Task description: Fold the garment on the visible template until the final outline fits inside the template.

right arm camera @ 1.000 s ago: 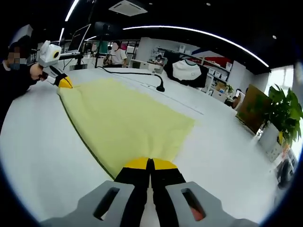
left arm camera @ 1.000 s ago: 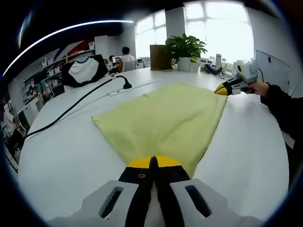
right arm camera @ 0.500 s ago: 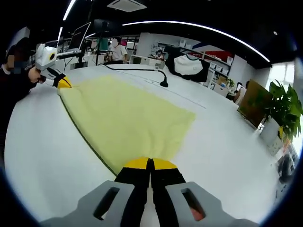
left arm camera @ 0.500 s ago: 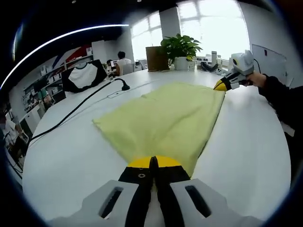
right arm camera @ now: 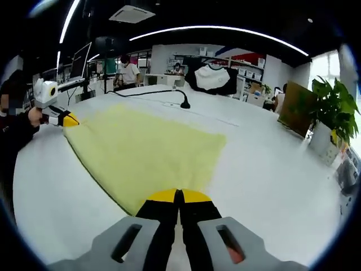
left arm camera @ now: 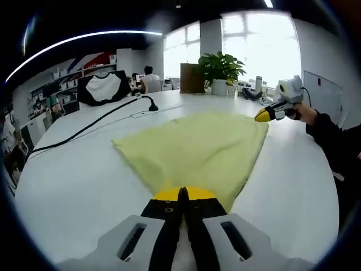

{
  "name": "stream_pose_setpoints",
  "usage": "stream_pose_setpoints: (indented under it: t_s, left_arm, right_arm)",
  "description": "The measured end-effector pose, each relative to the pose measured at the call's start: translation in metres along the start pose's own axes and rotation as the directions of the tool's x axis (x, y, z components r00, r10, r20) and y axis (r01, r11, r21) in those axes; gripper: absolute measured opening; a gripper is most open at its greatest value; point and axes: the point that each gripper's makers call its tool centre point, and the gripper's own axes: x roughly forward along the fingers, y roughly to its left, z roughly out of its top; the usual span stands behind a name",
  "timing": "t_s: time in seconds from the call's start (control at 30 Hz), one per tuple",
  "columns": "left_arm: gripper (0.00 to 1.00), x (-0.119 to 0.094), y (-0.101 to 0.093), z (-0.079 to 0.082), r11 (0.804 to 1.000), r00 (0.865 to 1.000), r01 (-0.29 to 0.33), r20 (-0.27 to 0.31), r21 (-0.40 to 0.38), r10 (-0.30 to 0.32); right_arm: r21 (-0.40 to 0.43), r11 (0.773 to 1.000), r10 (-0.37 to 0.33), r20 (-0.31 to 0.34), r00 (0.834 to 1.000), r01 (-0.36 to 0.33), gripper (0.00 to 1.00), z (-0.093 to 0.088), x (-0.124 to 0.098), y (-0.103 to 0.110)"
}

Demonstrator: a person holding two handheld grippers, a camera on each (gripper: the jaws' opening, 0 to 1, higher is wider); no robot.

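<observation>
Left gripper point(left arm camera: 183, 195) jaws clenched on one corner of the yellow garment point(left arm camera: 197, 149), which fans away ahead of them; right gripper point(right arm camera: 179, 196) pinches the opposite corner, cloth stretched taut over the white table point(right arm camera: 271, 186). Risk: uneven pulling could slip this soft, thin, finely wrinkled fabric free and skew the fold.
</observation>
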Motion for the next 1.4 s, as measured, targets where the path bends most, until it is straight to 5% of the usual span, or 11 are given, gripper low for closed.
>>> stream_pose_setpoints:
  t_s: [0.17, 0.53, 0.7, 0.83, 0.97, 1.13, 1.23, 1.4]
  left_arm:
    - [0.01, -0.027, 0.0, 0.032, 0.999, 0.993, -0.02, 0.115, -0.051, 0.025]
    - [0.05, -0.09, -0.021, 0.052, 0.996, 0.958, -0.089, 0.271, -0.023, 0.092]
    - [0.11, -0.13, -0.027, 0.048, 0.997, 0.951, -0.065, 0.299, -0.046, 0.075]
    - [0.19, -0.162, -0.02, 0.052, 0.989, 0.937, -0.142, 0.316, -0.045, 0.149]
    - [0.25, -0.188, -0.031, 0.068, 0.985, 0.918, -0.169, 0.366, 0.018, 0.151]
    - [0.31, -0.208, -0.038, 0.08, 0.983, 0.903, -0.183, 0.399, 0.019, 0.161]
    - [0.31, -0.216, -0.046, 0.082, 0.985, 0.905, -0.172, 0.394, -0.003, 0.16]
    - [0.51, -0.225, -0.054, 0.087, 0.971, 0.895, -0.235, 0.4, 0.047, 0.197]
  right_arm:
    - [-0.007, 1.0, 0.006, 0.155, 0.988, -0.005, 0.0, 0.039, -0.021, 0.011]
    - [-0.035, 0.999, -0.027, 0.185, 0.982, 0.034, 0.0, 0.043, -0.054, 0.029]
    - [-0.001, 0.999, -0.042, 0.25, 0.967, 0.044, 0.0, 0.049, -0.077, 0.039]
    - [-0.053, 0.997, -0.049, 0.221, 0.974, 0.062, 0.02, 0.049, -0.087, 0.048]
    - [-0.017, 0.998, -0.057, 0.261, 0.964, 0.064, 0.03, 0.056, -0.102, 0.057]
    - [0.018, 0.999, -0.048, 0.266, 0.963, 0.044, 0.04, 0.051, -0.118, 0.063]
    - [0.054, 0.997, -0.073, 0.284, 0.956, 0.06, 0.04, 0.05, -0.127, 0.06]
    - [0.053, 0.996, -0.088, 0.291, 0.953, 0.076, 0.05, 0.048, -0.139, 0.061]
